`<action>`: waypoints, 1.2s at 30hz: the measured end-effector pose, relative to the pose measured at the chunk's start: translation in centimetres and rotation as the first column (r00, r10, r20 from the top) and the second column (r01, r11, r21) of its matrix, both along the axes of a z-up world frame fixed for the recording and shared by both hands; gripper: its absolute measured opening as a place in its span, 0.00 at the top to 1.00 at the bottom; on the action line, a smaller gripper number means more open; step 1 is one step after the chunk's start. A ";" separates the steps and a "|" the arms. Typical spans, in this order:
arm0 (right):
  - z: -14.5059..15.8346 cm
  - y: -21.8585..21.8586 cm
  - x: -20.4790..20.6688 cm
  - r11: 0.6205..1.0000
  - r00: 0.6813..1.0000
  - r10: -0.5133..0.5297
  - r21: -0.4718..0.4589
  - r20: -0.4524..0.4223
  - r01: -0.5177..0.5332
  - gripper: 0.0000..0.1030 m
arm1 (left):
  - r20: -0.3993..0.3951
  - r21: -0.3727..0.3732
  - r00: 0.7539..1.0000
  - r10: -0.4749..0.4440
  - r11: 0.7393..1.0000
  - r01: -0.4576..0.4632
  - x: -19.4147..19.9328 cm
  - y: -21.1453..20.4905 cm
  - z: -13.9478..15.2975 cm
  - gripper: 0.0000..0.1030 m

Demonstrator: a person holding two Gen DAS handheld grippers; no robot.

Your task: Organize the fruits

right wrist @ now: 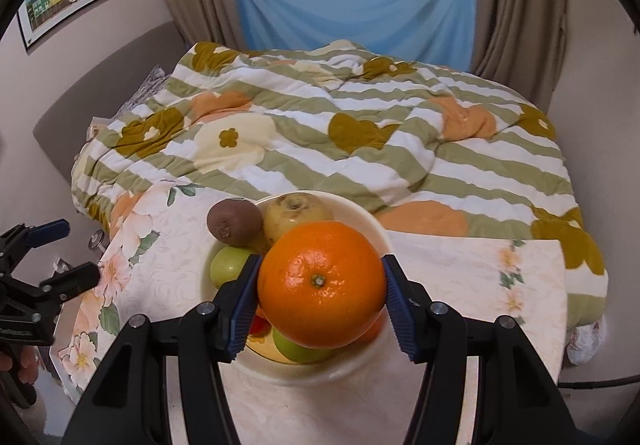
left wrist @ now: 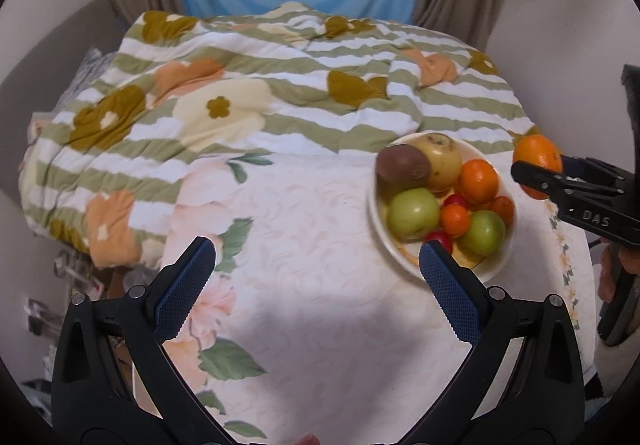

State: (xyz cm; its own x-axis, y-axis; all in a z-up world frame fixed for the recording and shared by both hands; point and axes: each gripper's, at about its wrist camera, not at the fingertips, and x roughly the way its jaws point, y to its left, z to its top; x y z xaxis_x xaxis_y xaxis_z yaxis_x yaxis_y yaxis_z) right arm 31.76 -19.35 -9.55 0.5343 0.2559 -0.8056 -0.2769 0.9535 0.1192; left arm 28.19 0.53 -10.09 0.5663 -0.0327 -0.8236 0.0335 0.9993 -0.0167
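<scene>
Behind everything, a striped floral quilt (right wrist: 320,133) lies heaped at the table's far edge, and a pale flowered tablecloth (left wrist: 320,285) covers the top. Starting at my left, my left gripper (left wrist: 316,277) hangs spread wide and empty over bare cloth. Next comes the bowl (left wrist: 496,269), already crowded with a kiwi (left wrist: 402,167), green apples and small oranges. Furthest right, my right gripper (right wrist: 320,301) is clamped on the big orange (right wrist: 322,285), carried just above the bowl. I'd lower it into a gap before letting go, so it doesn't roll off the pile.
</scene>
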 end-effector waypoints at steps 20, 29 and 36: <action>-4.6 2.0 2.1 0.998 0.998 0.056 0.015 -0.031 -0.056 0.47 | -0.064 -0.020 0.988 0.138 0.990 -0.139 -1.3 2.8 -3.6 0.00; -3.0 1.7 1.2 0.998 0.997 0.053 0.043 0.059 -0.055 0.01 | -0.056 -0.021 0.984 0.169 0.985 -0.171 -2.0 2.9 -3.6 0.00; -2.5 0.8 0.2 0.997 0.995 0.070 0.027 0.073 -0.072 0.01 | -0.022 -0.023 0.981 0.194 0.981 -0.194 -2.6 2.1 -2.8 0.00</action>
State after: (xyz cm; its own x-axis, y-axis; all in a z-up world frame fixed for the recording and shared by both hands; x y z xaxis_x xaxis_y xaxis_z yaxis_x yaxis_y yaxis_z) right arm 32.01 -18.54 -12.05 0.5701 0.3184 -0.7573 -0.3523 0.9276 0.1248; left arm 25.62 2.62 -12.86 0.5479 0.0559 -0.8347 -0.1614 0.9861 -0.0399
